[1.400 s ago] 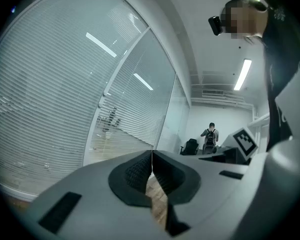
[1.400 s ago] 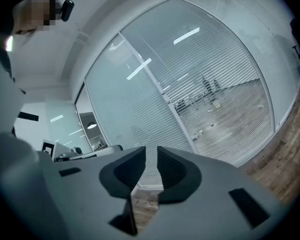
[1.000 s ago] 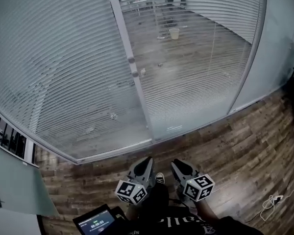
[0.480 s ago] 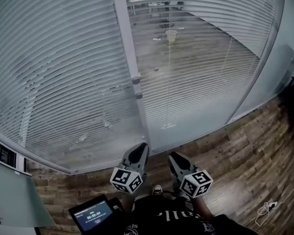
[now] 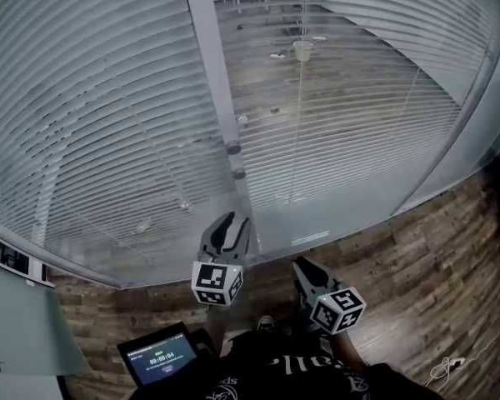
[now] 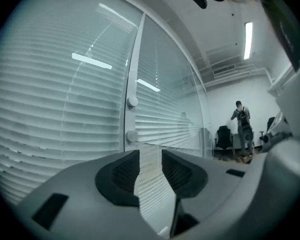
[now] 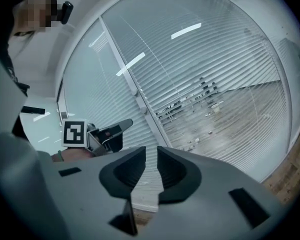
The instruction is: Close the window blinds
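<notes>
Office room: brown wood-plank floor (image 5: pixel 417 248) underfoot, glass partition wall across the head view from 9 to 3 o'clock.

At 7 o'clock, low down, a black tablet with a lit screen (image 5: pixel 160 363).

At 10 o'clock, the left panel of white horizontal slat blinds (image 5: pixel 92 123) behind the glass, with slats turned nearly flat and little visible through them.

At 12 o'clock, a grey vertical frame post (image 5: pixel 212 65) between the two panels, carrying two small round grey knobs (image 5: pixel 233 149), one above the other.

Just below the post, the left gripper (image 5: pixel 233 221), grey with a black-and-white marker cube, pointing level at the glass. Fingers (image 6: pixel 122 173) apart, having just been opening; nothing between them but the blinds beyond, nothing touched. Both knobs just above the fingers in the left gripper view.

At 5 o'clock, beside it, the right gripper (image 5: pixel 301 264), lower and further from the glass, aimed toward the foot of the same post. Fingers (image 7: pixel 127 171) a narrow gap apart, empty.

From 1 to 2 o'clock, the right panel of blinds (image 5: pixel 375 90), slats tilted open enough to show a grey floor and a pale bucket (image 5: pixel 302 50) behind. Thin cord (image 5: pixel 296 140) hanging straight down this panel.

At 4 o'clock, a white cable (image 5: pixel 450 363) on the floor.

Far right in the left gripper view, a standing person (image 6: pixel 240 119) near a black office chair (image 6: pixel 222 136).
</notes>
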Motion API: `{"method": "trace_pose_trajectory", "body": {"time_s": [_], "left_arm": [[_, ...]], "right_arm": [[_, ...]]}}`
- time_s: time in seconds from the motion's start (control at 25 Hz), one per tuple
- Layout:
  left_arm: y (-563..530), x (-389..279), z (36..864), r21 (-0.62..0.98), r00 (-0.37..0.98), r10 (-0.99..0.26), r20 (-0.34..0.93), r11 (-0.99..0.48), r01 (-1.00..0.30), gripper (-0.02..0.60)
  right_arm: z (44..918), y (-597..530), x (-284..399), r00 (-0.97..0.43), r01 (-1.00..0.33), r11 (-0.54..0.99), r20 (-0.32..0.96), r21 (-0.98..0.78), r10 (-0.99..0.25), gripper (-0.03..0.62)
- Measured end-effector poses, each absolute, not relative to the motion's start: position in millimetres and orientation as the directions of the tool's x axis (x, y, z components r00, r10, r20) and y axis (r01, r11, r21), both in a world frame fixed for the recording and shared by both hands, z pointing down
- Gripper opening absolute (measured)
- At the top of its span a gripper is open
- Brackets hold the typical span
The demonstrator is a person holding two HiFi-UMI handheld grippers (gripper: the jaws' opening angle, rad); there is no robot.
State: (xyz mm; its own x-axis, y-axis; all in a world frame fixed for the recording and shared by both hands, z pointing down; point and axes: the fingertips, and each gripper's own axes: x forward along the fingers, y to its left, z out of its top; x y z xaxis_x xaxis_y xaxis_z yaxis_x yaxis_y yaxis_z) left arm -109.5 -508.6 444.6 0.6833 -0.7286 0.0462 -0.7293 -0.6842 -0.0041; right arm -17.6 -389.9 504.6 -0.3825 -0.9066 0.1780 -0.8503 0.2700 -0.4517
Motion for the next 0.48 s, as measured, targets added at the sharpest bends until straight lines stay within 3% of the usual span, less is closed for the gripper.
{"method": "trace_pose_trajectory", "body": {"time_s": [0.24,0.48], "left_arm": [[-570.3,-95.7,433.6,-0.201,0.529,-0.845,0.078,-0.533,-0.822,0.126],[-607.9,-81.2,429.7,-0.393,0.39,-0.912,0.127,-0.407,-0.825,0.144]], "right_arm": [[502.6,-443.7,9.6,-0.514,-0.804,0.403,0.171,-0.437,-0.841,0.083],[488.8,-503.3,29.6,-0.634,-0.739,0.537,0.151,-0.407,-0.758,0.083]]}}
